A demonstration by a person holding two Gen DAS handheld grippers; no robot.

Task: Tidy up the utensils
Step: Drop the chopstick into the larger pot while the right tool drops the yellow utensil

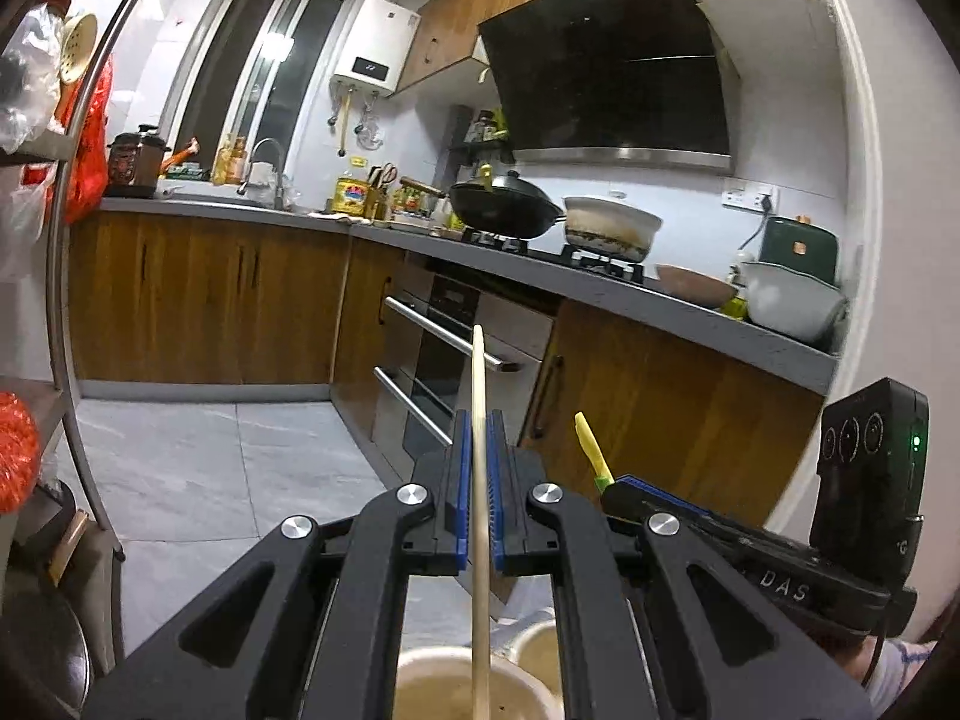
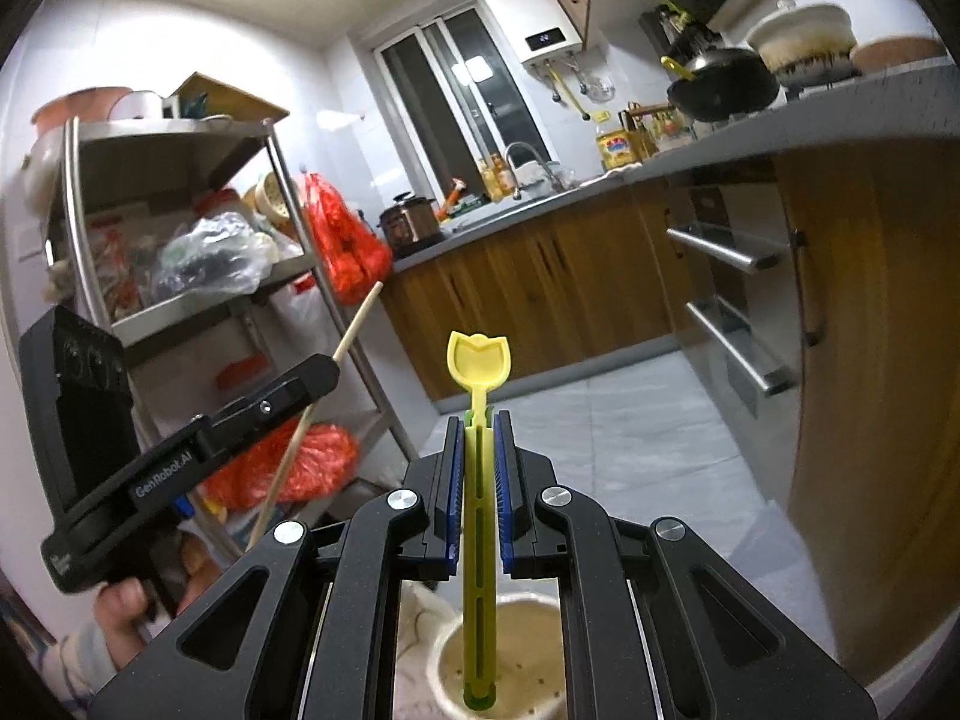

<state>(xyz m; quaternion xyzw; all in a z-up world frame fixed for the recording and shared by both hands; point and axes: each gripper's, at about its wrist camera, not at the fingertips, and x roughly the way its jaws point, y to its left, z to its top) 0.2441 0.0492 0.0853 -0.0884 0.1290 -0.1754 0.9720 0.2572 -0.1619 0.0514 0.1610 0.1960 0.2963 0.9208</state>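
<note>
My left gripper (image 1: 478, 429) is shut on a pale wooden chopstick (image 1: 478, 372) that runs up between its blue pads and down over a beige cup (image 1: 444, 684) at the frame's bottom. A second cup (image 1: 540, 654) stands beside it. My right gripper (image 2: 479, 426) is shut on a yellow plastic spoon (image 2: 478, 360) with a tulip-shaped bowl, its slotted handle reaching down into a beige holder cup (image 2: 516, 660). In the left wrist view the right gripper (image 1: 606, 489) sits at the right with the spoon (image 1: 591, 447). The left gripper (image 2: 324, 372) and chopstick (image 2: 354, 330) show at the left of the right wrist view.
A grey kitchen counter (image 1: 600, 288) with wooden cabinets runs along the wall, carrying a black wok (image 1: 504, 207), a white pot (image 1: 609, 228) and bowls (image 1: 792, 300). A built-in oven (image 1: 444, 348) sits below. A metal shelf rack (image 2: 180, 192) with bags stands at the left. A hand (image 2: 126, 606) grips the left tool.
</note>
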